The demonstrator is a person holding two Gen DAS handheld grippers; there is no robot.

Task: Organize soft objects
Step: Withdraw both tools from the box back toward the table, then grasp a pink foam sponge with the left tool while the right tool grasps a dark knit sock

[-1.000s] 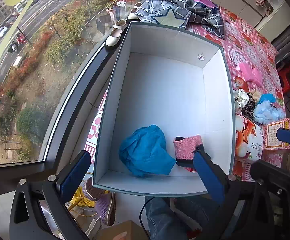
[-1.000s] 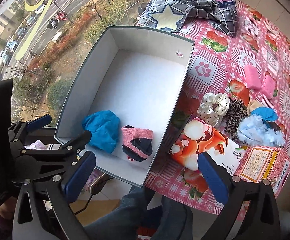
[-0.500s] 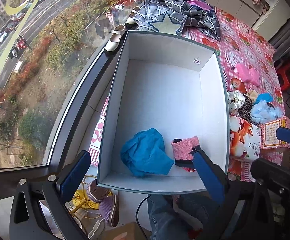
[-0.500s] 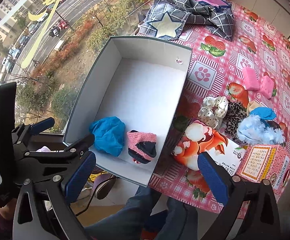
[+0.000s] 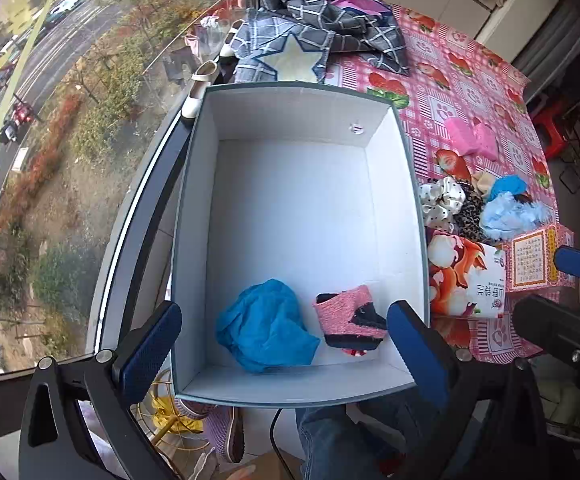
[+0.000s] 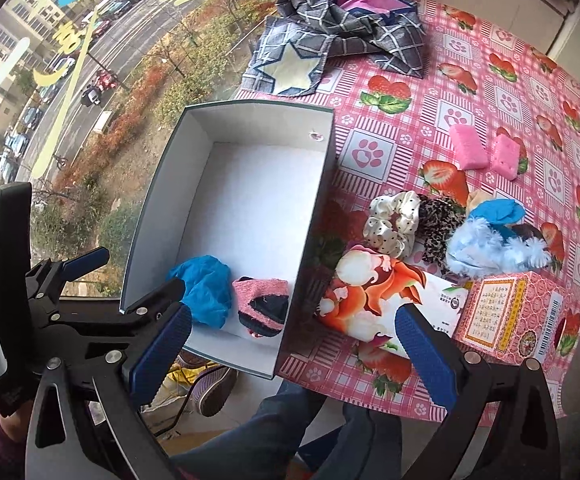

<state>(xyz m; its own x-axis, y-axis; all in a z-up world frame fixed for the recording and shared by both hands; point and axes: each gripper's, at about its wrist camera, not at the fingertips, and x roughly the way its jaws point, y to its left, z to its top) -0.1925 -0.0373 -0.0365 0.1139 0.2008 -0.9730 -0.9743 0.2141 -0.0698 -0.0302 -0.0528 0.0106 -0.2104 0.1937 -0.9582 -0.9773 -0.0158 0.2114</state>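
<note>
1. I am holding my left claw (image 5: 281,344) above the near end of the open box (image 5: 302,394), its blue pads spread wide apart and gripping nothing.
2. I am holding my right claw (image 6: 290,352) over the box's near right corner and the table edge, pads likewise wide apart and empty.
3. Two soft things are already lying on the box floor at the near end: a crumpled blue cloth (image 5: 263,326) and, just beside it, a pink knitted sock (image 5: 348,316) with a dark patch.
4. The rest is waiting on the strawberry tablecloth (image 6: 410,92), right of the box — a white dotted scrunchie (image 6: 392,222), a leopard scrunchie (image 6: 438,226), a fluffy light-blue piece (image 6: 486,248) and a small blue item (image 6: 494,210), all bunched together and touching.
5. Two pink pads (image 6: 466,152) are lying farther back, apart from that bunch; a checked garment (image 6: 346,28) is heaped at the far end.
6. I am judging these pieces to be light and limp — they should squash under the pads, so nothing is fragile, but satin may slip.
7. I would be pinching the dotted scrunchie across its bunched ring, deep enough to trap folds, since it is sitting nearest the box wall and clear of the cartons (image 6: 386,300).
</note>
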